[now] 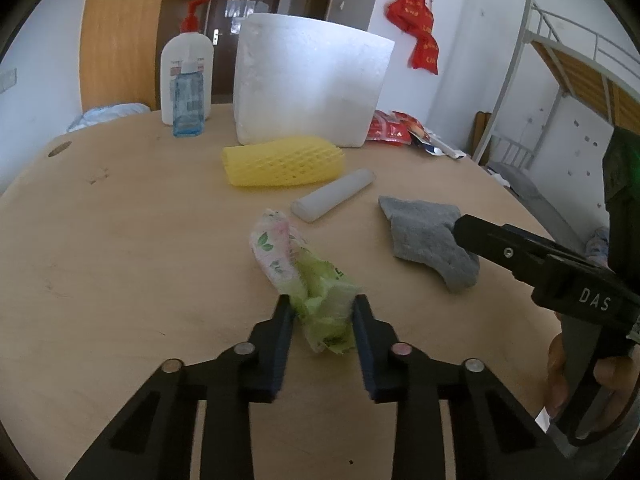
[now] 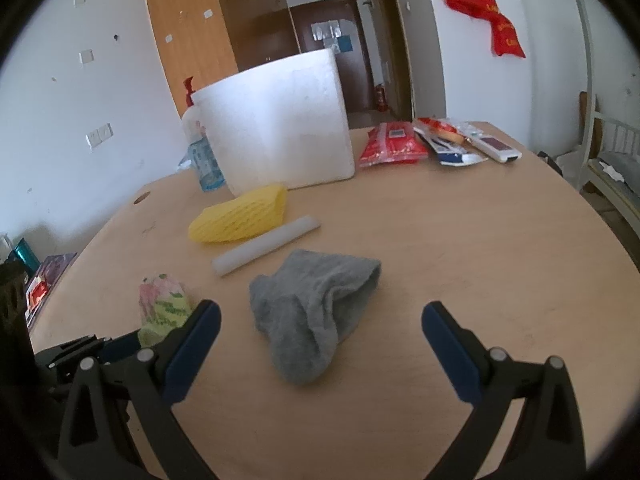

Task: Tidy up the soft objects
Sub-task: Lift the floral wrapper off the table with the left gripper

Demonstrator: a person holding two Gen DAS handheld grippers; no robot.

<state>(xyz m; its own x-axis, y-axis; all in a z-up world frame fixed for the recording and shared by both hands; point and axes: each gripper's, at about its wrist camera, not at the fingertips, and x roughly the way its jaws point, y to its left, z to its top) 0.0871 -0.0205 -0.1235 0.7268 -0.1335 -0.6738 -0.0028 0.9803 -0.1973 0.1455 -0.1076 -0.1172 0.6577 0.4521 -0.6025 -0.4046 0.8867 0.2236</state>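
Left hand-held gripper pinching the near end of one crumpled green-and-floral tissue pack, pads pressed on the green wrapping from both sides, the rest of the pack lying on the bench and stretching away from the fingertips. Right hand-held gripper spread wide, low over the bench, with one grey sock lying between and just beyond its fingers, neither pad touching it. Beyond the sock: one white foam stick, then one yellow foam net sleeve, then one white foam box standing upright, nothing between the sock and the right fingertips. Two bottles at the far left beside the box: a white pump bottle with a red pump and a smaller clear blue bottle in front of it. From the left wrist view only: the right gripper seen side-on with its tip over the sock's edge, a hand on its handle, a metal bunk bed far right. From the right wrist view only: snack packets and a white remote-like item lying flat right of the box, and the pack's floral end poking up just left of the left finger. Red bags hanging on the wall in both views.
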